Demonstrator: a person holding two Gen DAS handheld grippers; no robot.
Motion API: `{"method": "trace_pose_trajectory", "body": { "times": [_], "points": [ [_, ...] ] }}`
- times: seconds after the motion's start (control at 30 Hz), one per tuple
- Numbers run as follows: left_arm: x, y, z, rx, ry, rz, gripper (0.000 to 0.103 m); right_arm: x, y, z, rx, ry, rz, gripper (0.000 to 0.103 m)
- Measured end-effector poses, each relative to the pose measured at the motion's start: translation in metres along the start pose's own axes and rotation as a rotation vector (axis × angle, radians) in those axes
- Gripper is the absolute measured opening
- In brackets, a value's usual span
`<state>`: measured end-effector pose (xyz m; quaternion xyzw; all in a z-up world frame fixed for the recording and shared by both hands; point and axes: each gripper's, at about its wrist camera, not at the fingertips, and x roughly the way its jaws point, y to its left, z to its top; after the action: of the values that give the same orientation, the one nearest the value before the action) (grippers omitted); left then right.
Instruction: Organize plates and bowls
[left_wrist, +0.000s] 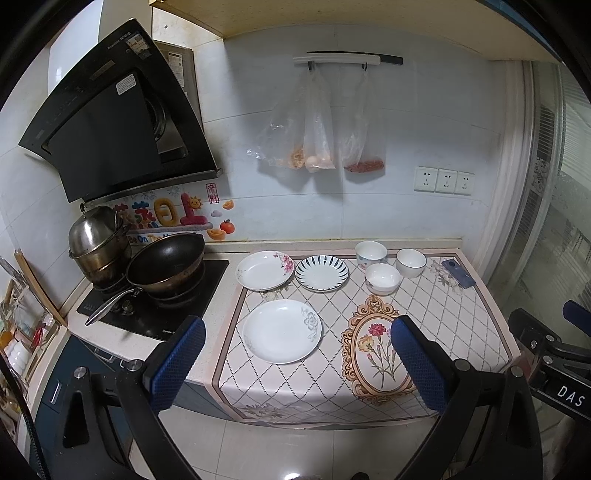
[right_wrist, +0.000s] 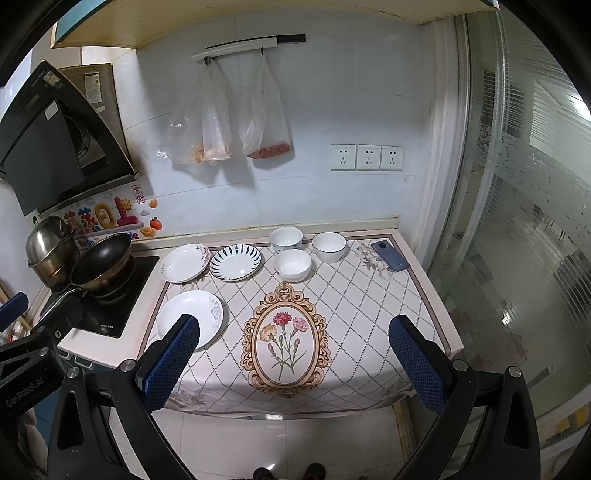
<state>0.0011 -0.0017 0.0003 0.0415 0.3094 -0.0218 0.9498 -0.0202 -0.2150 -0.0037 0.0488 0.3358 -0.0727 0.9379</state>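
Both tools, left (left_wrist: 298, 349) and right (right_wrist: 293, 347), gape empty; the glazed white plate (left_wrist: 281, 331) beside the stove (left_wrist: 155, 302) looks rigid, slippery, breakable: pinch its rim.

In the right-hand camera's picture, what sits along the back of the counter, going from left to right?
Steel pot → black wok → floral plate → blue-striped plate → blue-patterned bowl → dark-rimmed bowl → blue phone.

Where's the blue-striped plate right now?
The blue-striped white plate sits at the back of the patterned mat, between the pink-flowered plate on its left and three white bowls on its right.
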Motion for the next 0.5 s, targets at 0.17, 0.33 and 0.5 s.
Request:
{"method": "trace_pose_trajectory", "body": {
  "times": [0.17,0.33,0.5],
  "points": [
    [0.0,-0.004,0.002,0.001,0.001,0.001,0.103,-0.001,-0.006,0.0,0.003,0.004,0.001,0.103],
    [-0.001,-0.004,0.001,0.0,-0.001,0.002,0.103,-0.001,-0.008,0.001,0.004,0.005,0.0,0.103],
    [-0.002,-0.006,0.002,0.001,-0.001,0.006,0.103,-0.002,-0.011,0.002,0.011,0.008,0.004,0.103]
  ]
}}
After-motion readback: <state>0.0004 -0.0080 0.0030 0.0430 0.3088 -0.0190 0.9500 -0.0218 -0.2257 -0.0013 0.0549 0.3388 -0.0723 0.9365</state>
